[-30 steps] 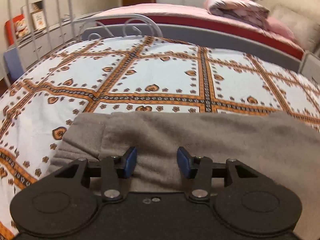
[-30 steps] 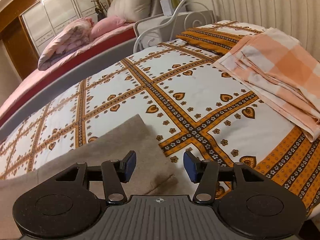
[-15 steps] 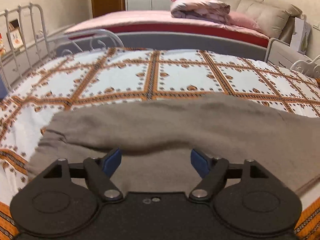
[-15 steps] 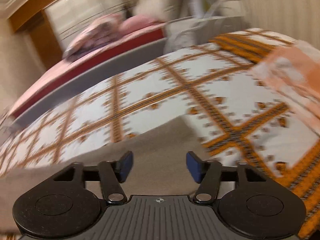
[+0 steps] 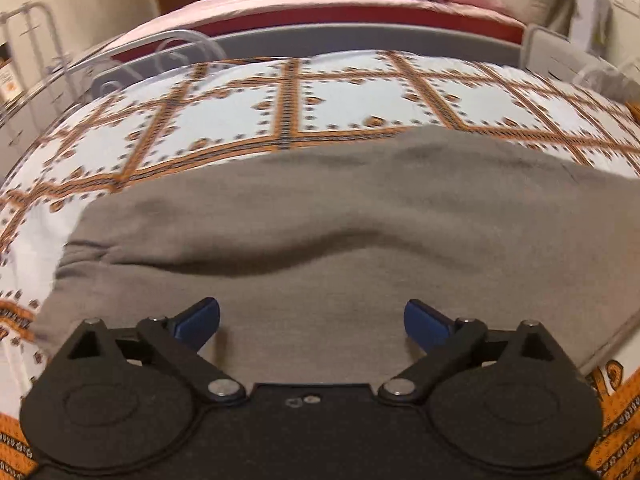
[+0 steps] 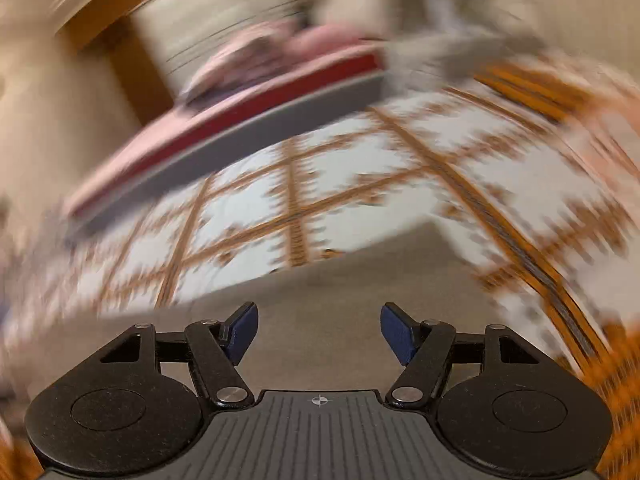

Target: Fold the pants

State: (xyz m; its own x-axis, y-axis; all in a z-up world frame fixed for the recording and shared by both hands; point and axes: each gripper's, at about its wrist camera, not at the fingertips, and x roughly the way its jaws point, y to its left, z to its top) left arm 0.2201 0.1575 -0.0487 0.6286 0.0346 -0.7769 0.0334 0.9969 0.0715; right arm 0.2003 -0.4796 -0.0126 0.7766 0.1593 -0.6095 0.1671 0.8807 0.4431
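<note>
On bedspread (image 5: 240,120), seemingly one pants (image 5: 320,216)

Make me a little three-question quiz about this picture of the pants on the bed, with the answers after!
1. True or false: the left gripper is clamped on the pants.
2. What colour are the pants? A) grey-brown B) blue C) green
3. Fill in: the pants lie on a bedcover patterned with orange bands and small ____.

Key
1. False. Its jaws have just been opening and stand wide, with nothing pinched between the pads.
2. A.
3. Hearts.
</note>
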